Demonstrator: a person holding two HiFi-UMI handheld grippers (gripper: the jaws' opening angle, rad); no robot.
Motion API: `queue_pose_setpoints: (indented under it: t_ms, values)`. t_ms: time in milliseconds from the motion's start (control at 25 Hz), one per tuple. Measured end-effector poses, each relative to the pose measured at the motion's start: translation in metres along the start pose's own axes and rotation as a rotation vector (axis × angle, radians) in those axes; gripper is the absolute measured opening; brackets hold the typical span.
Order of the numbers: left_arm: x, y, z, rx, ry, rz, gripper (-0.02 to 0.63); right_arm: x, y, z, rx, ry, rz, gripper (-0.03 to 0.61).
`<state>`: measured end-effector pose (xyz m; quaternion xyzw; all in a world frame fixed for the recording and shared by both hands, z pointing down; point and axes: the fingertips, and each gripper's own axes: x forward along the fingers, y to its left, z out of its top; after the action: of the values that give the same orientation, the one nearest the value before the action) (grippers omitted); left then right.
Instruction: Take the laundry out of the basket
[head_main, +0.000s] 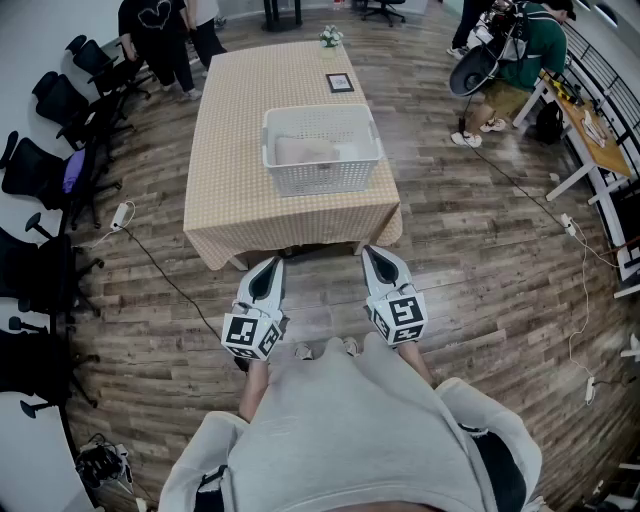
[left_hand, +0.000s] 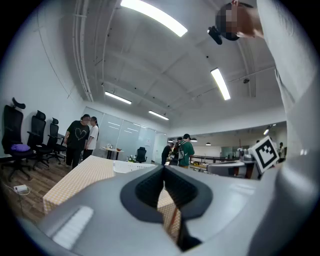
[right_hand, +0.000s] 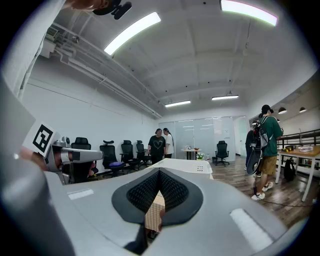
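Wooden flooring separates the person from the checked table (head_main: 240, 160), where the white basket (head_main: 322, 178) holding pale laundry (head_main: 305, 148) sits well ahead, so the left gripper (head_main: 268, 265) and right gripper (head_main: 378, 258) hover level, jaws together and empty, apparently ahead of any reach
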<state>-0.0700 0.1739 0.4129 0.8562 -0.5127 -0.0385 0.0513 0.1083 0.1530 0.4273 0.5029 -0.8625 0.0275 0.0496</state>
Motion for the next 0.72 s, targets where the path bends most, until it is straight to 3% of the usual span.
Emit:
queue_pose_setpoints:
  t_ms: [560,720]
  values:
    - [-0.004,-0.019,-0.001,0.003,-0.004,0.0,0.011,-0.012,0.001,-0.002,-0.006,-0.001,0.02,-0.003]
    - [-0.001,-0.021,-0.004,0.002,0.001,0.018,0.011,-0.016,-0.003,-0.006,0.034,-0.007,0.056,-0.002]
